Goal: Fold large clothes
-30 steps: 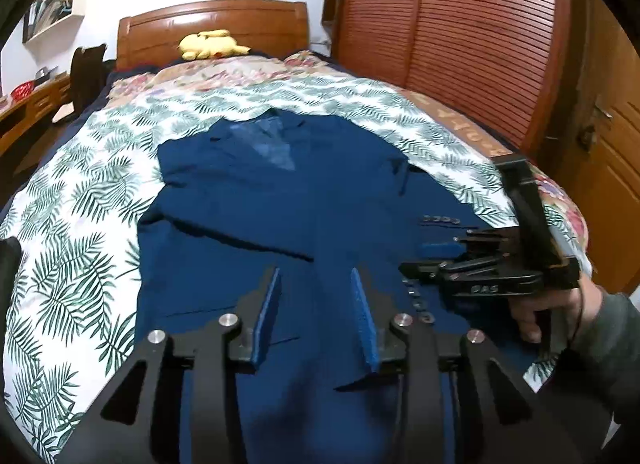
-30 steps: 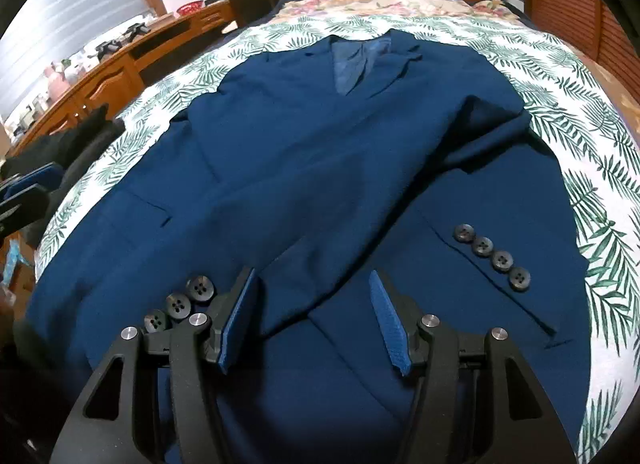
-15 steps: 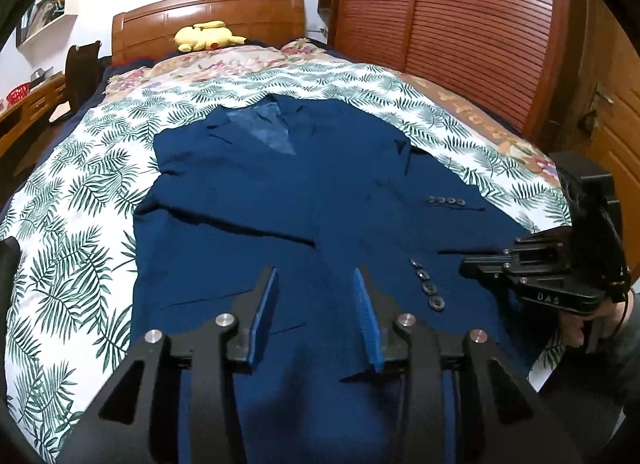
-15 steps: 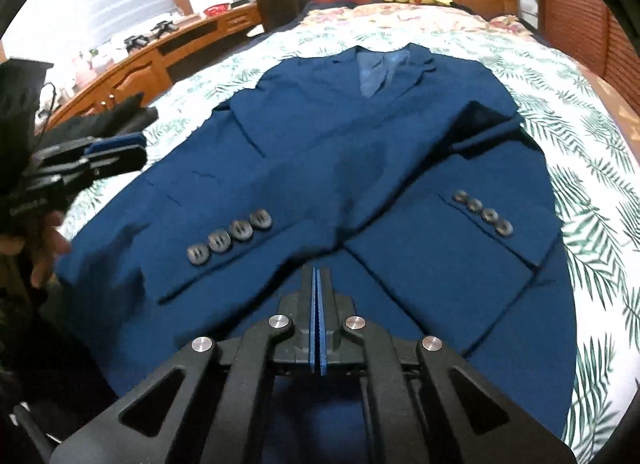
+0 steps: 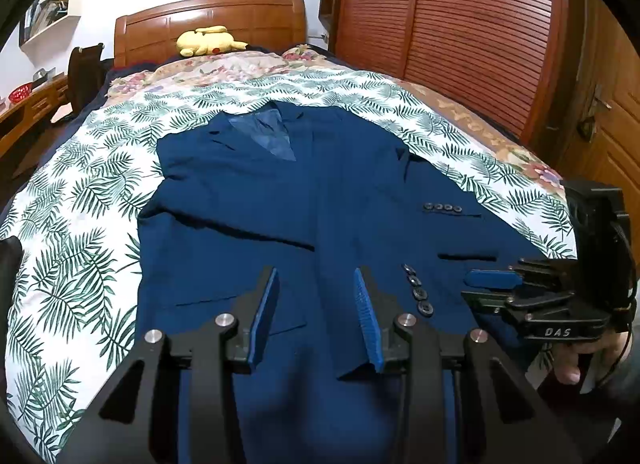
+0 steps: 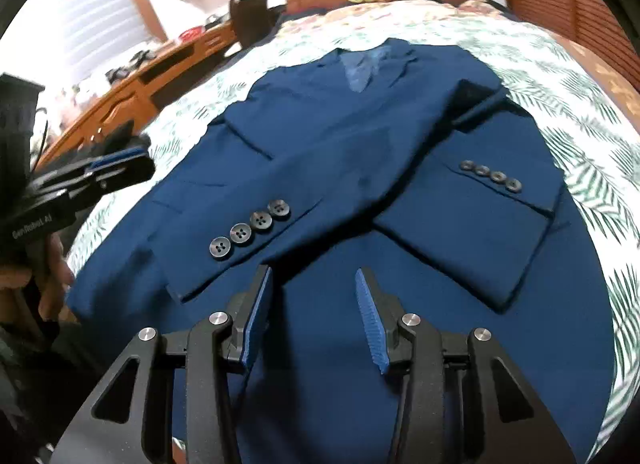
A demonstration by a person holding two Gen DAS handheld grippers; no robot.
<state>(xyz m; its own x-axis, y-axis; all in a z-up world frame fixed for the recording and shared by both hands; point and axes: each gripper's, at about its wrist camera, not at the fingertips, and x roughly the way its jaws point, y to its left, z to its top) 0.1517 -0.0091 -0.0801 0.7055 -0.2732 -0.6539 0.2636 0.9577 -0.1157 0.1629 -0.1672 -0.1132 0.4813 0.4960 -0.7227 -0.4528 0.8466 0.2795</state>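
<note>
A dark blue suit jacket lies face up on the bed, collar toward the headboard. Both sleeves are folded across its front. One buttoned cuff lies just beyond my right gripper, and the other cuff lies further right. The right gripper's jaws are opening, with nothing between them, only the jacket's lower front beneath. It also shows side-on in the left wrist view. My left gripper hovers open over the jacket's hem, holding nothing.
The palm-leaf bedspread surrounds the jacket. A yellow plush toy lies by the wooden headboard. A slatted wardrobe stands right of the bed. A cluttered wooden desk runs along its left side. A hand holds the right gripper.
My right gripper drew back from the buttoned cuff toward the jacket's hem, shut briefly, then opened again. The left gripper has stayed open and almost still.
</note>
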